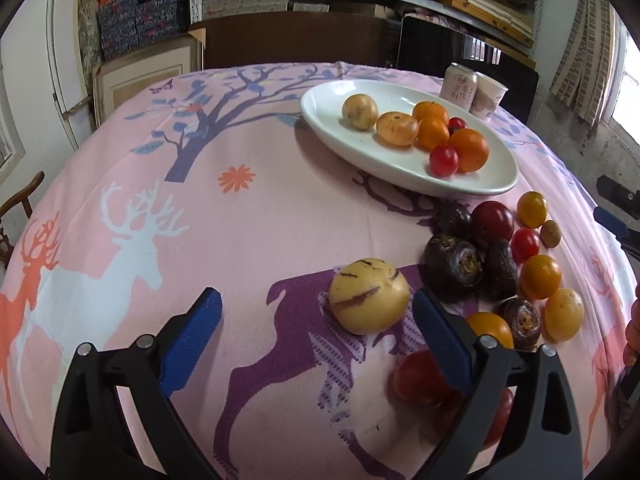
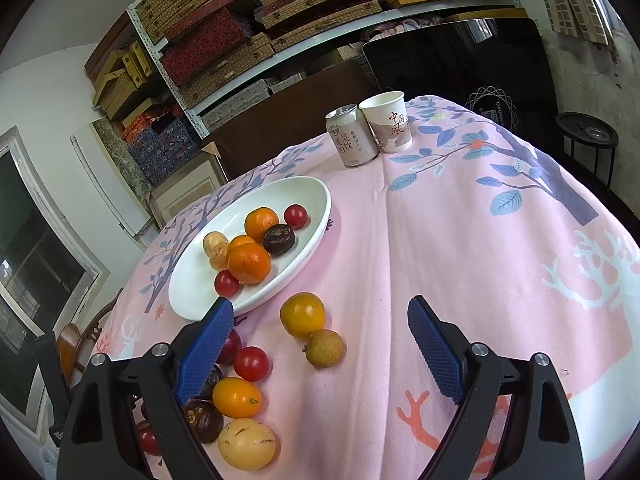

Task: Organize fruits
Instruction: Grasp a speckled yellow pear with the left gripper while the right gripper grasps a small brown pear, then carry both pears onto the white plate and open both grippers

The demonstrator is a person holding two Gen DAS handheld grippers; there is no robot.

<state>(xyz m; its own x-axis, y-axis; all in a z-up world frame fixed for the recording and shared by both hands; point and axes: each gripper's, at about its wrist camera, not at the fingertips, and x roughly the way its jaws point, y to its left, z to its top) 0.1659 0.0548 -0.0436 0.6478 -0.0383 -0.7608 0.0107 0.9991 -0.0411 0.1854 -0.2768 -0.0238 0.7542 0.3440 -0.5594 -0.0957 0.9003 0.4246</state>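
Lying between the wide-open left gripper [image 1: 316, 308] fingers, nearer the right one: yellow melon [image 1: 369, 301].

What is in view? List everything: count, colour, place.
tablecloth: one, pink, deer print
plate: one, white, on the tablecloth
oranges: three, orange, on the plate
cherry tomatoes: two, red, on the plate
pale fruits: two, yellowish, on the plate
dark fruit: one, brown, on the plate
loose fruits: over a dozen, mixed colours, beside the plate
can: one, pale pink, behind the plate
paper cup: one, white, beside the can
left gripper: blue fingers, open
right gripper: blue fingers, open
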